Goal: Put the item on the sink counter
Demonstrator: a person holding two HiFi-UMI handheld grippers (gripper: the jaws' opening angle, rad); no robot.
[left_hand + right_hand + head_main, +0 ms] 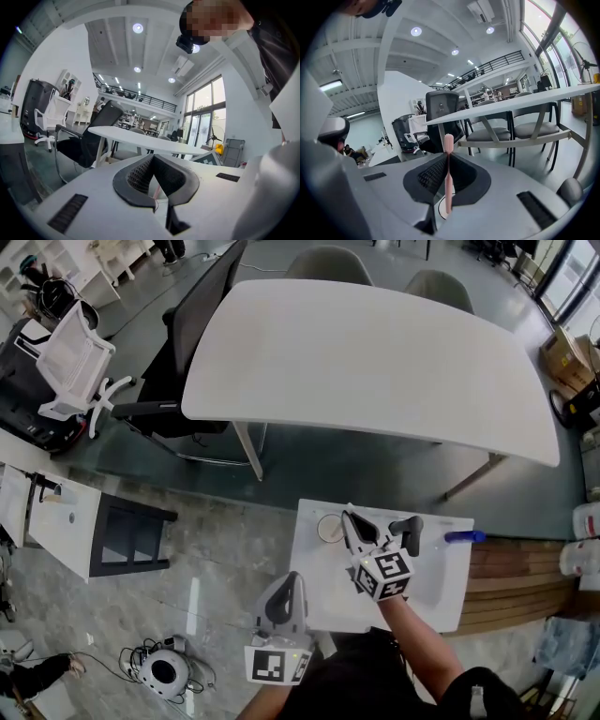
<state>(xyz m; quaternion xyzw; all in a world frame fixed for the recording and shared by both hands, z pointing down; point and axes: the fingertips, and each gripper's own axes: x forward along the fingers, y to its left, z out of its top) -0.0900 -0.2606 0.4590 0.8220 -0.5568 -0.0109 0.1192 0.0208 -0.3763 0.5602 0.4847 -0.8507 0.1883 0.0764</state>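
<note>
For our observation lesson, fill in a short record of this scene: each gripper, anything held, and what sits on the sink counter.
Left gripper: jaws together, nothing between them
Right gripper: shut on a thin pink plastic stick, probably a toothbrush, over the counter
White sink counter: holds a round pale cup and a small blue object
Item placed: not yet

Office furniture ahead
A white table [375, 362] stands well beyond the fingers [356, 529], a black chair [187, 343] left of it.
</note>
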